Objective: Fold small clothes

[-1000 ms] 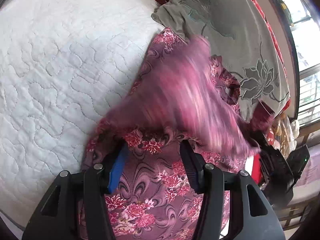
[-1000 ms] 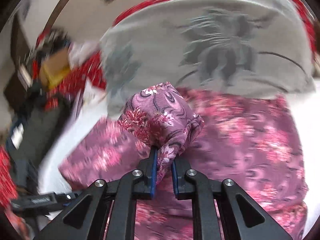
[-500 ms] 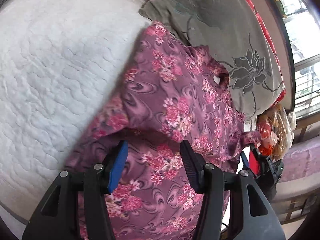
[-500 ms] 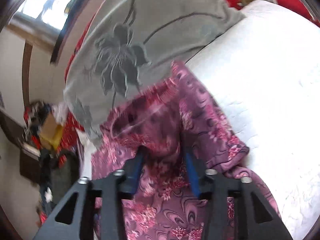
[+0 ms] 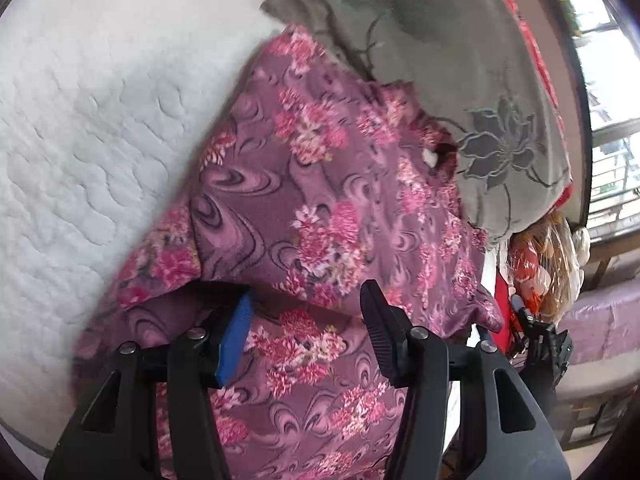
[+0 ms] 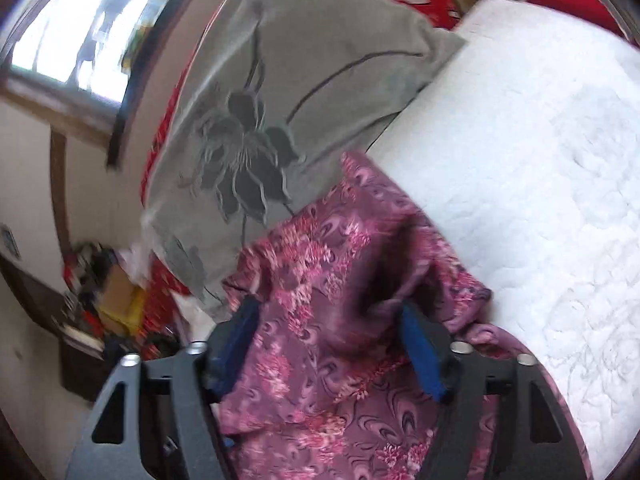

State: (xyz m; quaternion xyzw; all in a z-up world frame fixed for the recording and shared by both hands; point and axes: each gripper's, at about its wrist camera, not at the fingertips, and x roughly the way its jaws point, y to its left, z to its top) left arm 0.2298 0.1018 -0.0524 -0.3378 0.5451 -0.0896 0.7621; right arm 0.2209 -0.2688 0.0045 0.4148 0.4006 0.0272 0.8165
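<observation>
Now floral garment lies loose between opening right fingers.

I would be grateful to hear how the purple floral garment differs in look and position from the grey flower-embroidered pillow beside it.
The purple floral garment carries dense pink blossoms and swirls all over; the grey flower-embroidered pillow is plain apart from a few dark outlined flowers. The garment lies thin and folded over itself on the white quilted bedcover, while the pillow sits plump behind it. The garment's far edge reaches up to the pillow. Both are soft textiles with flower patterns.
</observation>
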